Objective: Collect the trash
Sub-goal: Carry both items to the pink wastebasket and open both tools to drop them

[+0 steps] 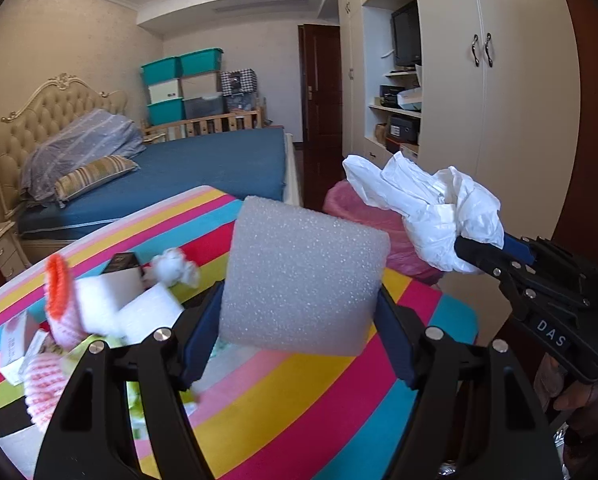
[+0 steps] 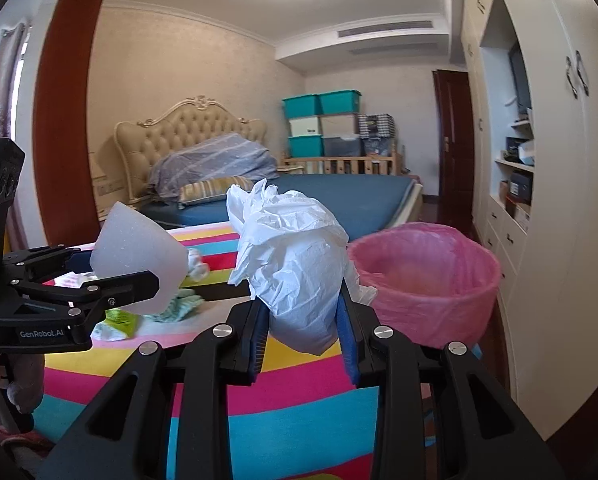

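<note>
Left wrist view: the left gripper [image 1: 301,320] pinches a white foam block [image 1: 305,276] above the striped table [image 1: 299,400].
Litter left: foam netting [image 1: 55,320], a paper wad [image 1: 175,266] and small boxes [image 1: 13,348] lie at nine o'clock, uncollected.
Right wrist view: the right gripper [image 2: 305,340] is clamped on a crumpled white plastic bag [image 2: 295,264], raised level over the table.
Bin: the pink-lined trash bin [image 2: 423,280] stands at three o'clock, just past the table edge; its visible inside looks empty.
Progress: early, seemingly two pieces lifted, none dropped.
</note>
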`<action>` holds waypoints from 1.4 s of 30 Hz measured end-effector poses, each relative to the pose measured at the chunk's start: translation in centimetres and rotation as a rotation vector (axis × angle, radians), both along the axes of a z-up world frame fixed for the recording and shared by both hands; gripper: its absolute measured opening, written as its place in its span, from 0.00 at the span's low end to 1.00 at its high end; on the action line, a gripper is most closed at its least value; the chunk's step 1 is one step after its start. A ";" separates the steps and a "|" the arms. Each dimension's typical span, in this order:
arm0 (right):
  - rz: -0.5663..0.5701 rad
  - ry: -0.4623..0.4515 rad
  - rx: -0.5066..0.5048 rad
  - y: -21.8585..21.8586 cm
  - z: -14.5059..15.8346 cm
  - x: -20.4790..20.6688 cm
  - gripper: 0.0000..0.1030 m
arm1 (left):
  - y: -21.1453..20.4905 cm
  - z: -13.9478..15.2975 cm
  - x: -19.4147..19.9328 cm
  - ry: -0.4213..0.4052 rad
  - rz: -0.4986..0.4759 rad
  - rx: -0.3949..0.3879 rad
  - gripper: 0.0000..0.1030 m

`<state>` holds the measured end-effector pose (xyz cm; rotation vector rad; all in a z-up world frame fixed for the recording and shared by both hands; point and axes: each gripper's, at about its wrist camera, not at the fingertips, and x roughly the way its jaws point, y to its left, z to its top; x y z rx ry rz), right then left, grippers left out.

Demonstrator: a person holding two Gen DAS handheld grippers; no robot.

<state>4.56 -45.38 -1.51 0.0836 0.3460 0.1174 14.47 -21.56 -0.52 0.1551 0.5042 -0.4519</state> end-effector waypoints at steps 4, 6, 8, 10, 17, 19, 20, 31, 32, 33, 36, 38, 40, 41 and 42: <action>-0.055 0.014 0.008 -2.6 0.1 0.6 0.30 | -3.2 0.1 1.4 0.009 -0.045 0.011 0.68; -0.075 0.019 0.010 -3.9 0.2 1.1 0.30 | -4.7 0.1 2.3 0.016 -0.061 0.018 0.68; -0.100 0.022 0.001 -5.2 0.4 1.7 0.30 | -5.9 0.1 3.4 0.032 -0.077 0.011 0.68; -0.122 0.022 -0.005 -6.2 0.7 2.2 0.30 | -6.7 0.2 4.7 0.053 -0.088 -0.001 0.68; -0.185 0.025 0.005 -10.9 1.6 5.5 0.30 | -11.3 0.4 9.4 0.104 -0.116 -0.011 0.68; -0.186 0.031 0.015 -11.9 1.6 6.4 0.30 | -12.1 0.4 10.3 0.117 -0.125 -0.019 0.68; -0.188 0.037 0.023 -12.6 1.6 7.1 0.30 | -12.6 0.5 10.9 0.125 -0.128 -0.029 0.68; -0.168 0.094 0.009 -14.2 0.1 11.5 0.31 | -16.6 0.3 16.1 0.181 -0.157 -0.085 0.68; -0.167 0.094 0.009 -14.4 -0.1 11.8 0.31 | -16.8 0.2 16.6 0.185 -0.152 -0.085 0.68; -0.164 0.091 0.011 -14.6 -0.3 12.1 0.34 | -17.1 0.0 17.1 0.187 -0.144 -0.083 0.68; -0.169 0.086 0.010 -15.1 -1.1 12.8 0.58 | -18.0 -1.1 18.6 0.192 -0.107 -0.050 0.76; -0.177 0.085 0.029 -15.6 -1.6 12.7 0.61 | -17.9 -1.8 19.3 0.192 -0.073 -0.036 0.81; -0.181 0.084 0.039 -15.8 -1.7 12.3 0.61 | -17.2 -2.1 19.6 0.200 -0.064 -0.050 0.83; -0.183 0.077 0.041 -15.8 -1.6 11.8 0.61 | -16.7 -2.3 19.7 0.208 -0.065 -0.065 0.85; -0.184 0.071 0.044 -15.9 -1.4 11.4 0.61 | -16.0 -2.3 19.7 0.214 -0.064 -0.077 0.85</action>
